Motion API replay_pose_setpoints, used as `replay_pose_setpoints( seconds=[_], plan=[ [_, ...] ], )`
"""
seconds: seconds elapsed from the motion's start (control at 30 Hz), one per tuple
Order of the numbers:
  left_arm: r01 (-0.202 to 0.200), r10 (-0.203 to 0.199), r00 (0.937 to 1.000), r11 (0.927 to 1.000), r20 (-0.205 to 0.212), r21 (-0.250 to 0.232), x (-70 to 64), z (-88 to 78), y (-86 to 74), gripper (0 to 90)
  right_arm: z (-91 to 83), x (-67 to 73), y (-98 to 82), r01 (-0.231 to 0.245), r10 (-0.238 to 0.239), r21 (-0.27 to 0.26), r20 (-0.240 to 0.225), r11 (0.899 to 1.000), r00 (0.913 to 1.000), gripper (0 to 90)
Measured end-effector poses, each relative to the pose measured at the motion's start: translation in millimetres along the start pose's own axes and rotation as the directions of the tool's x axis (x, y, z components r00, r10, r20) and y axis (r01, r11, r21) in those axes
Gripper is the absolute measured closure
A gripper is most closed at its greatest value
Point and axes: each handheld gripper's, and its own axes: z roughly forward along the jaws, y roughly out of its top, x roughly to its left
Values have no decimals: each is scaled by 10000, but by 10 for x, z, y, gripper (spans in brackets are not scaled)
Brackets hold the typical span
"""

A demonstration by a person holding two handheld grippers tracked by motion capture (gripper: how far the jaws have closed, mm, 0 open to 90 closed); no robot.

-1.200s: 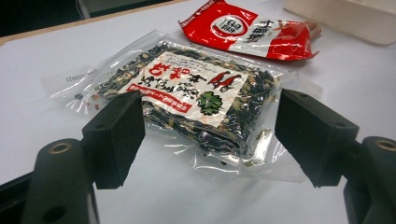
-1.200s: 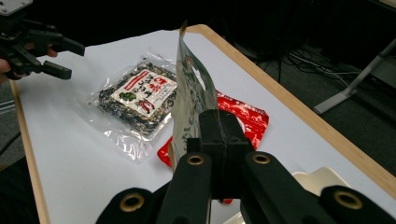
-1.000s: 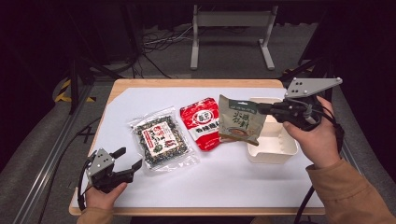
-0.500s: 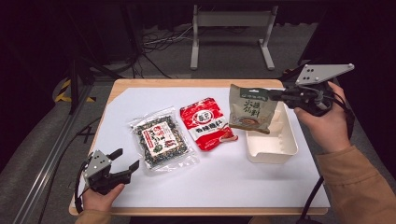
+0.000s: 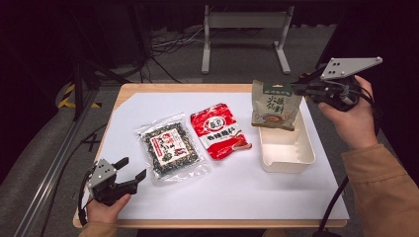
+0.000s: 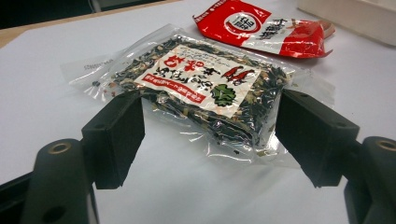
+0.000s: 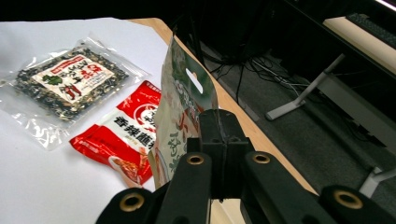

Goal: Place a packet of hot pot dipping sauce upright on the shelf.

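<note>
Right hand-held gripper: jaws clamped on the upper right corner of the green-and-tan snack pouch. The pouch hangs upright in the air, above the far end of the white tray, its lower edge overlapping the tray's far rim in the high view; whether it touches the rim cannot be told. In the right gripper view the jaws meet on the pouch edge, with a hang hole visible near the pouch top.

Left hand-held gripper: jaws apart, nothing between the pads. It sits low at the near left corner of the table, on the white sheet, pointing towards the clear packet of dark seaweed mix. In the left gripper view the two black pads stand wide either side of the near end of that packet, not touching it.

Red snack packet: flat on the sheet, between the clear packet and the tray, just beside both, its near right corner close to the tray's left wall.

Tray: on the right half of the sheet, long axis running away from the person, interior bare.
</note>
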Motion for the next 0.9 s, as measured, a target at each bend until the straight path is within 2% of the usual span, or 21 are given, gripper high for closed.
replay_pose_setpoints(
  seconds=[0.43, 0.9],
  plan=[
    [-14, 14, 10000, 10000, 6, 27, 2, 3, -3, 245, 82, -224, -60, 704, -703, -22, 233, 9975, 9973, 900],
    [0, 0, 10000, 10000, -3, 52, -1, 5, -6, 245, 202, -468, -216, 432, -445, 198, 726, 9989, 9964, 900]
  ],
)
